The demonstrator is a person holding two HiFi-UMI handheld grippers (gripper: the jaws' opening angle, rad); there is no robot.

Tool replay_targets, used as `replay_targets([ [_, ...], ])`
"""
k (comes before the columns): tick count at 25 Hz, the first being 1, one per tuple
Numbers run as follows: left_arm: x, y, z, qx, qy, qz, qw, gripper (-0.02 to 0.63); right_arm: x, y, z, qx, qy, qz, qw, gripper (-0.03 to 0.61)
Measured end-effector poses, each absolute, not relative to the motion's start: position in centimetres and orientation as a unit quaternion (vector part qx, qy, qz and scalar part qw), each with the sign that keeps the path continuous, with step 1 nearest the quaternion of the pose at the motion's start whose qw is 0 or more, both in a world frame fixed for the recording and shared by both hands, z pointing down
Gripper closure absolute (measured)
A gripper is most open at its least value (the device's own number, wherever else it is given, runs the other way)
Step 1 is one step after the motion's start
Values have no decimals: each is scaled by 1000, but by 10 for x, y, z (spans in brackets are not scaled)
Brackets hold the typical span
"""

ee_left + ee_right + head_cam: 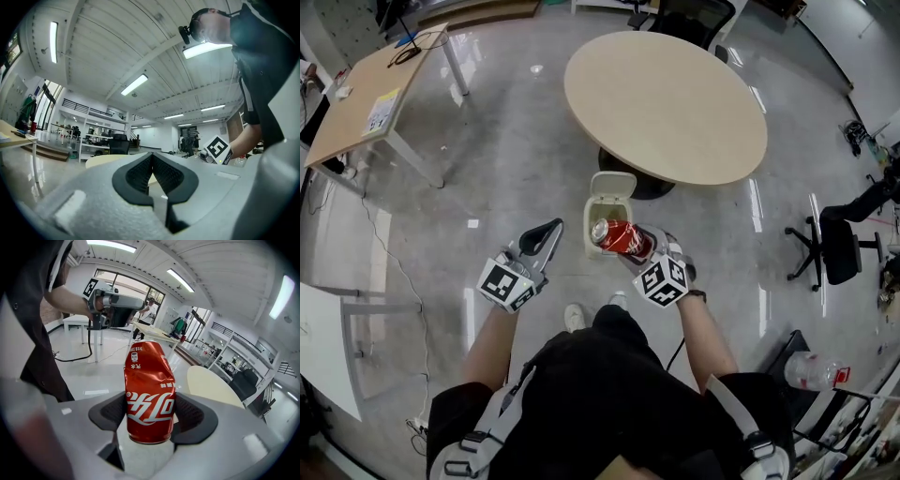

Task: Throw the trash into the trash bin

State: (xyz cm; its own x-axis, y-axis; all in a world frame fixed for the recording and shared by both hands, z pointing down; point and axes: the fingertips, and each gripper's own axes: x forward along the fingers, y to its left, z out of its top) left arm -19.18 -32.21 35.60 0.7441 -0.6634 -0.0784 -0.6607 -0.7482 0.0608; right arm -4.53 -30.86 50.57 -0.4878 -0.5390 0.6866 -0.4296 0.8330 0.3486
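A dented red cola can (619, 236) (149, 397) is clamped between the dark pads of my right gripper (630, 244) (150, 417), which is shut on it. The can hangs just over a small white trash bin (592, 217) on the floor, whose lid (612, 185) stands open. My left gripper (549, 230) (152, 161) is held level to the left of the bin, its pads meeting at the tip with nothing between them. It also appears in the right gripper view as the left gripper (117, 303) up at the left.
A round beige table (666, 103) stands right behind the bin. A rectangular desk (375, 94) is at the far left, and a black office chair (839, 246) at the right. A plastic bottle (811, 371) lies at the lower right. The person's feet (575, 317) are close to the bin.
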Motion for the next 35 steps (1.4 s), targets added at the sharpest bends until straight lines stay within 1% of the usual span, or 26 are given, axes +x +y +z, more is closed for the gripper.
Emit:
replay_targets([
  [5,-176,-338,382,930,-360,-43,60,613,-32,-322,531,283,-854,-41,436,259],
  [12,-163,-387,429,915,-390,-20,103,613,-15,-368,577,270,-853,-10,446,261],
  [22,-147,-402,522,880,-430,35,200,613,-5,-367,669,217,-856,104,458,259],
  [30,-134,-413,561,878,-413,63,233,613,-13,-403,725,241,-829,184,470,259],
  [32,-131,-413,565,882,-405,72,231,614,-18,-414,734,245,-826,192,470,259],
  [35,-128,-416,562,879,-401,70,247,612,-20,-425,749,249,-822,198,472,259],
])
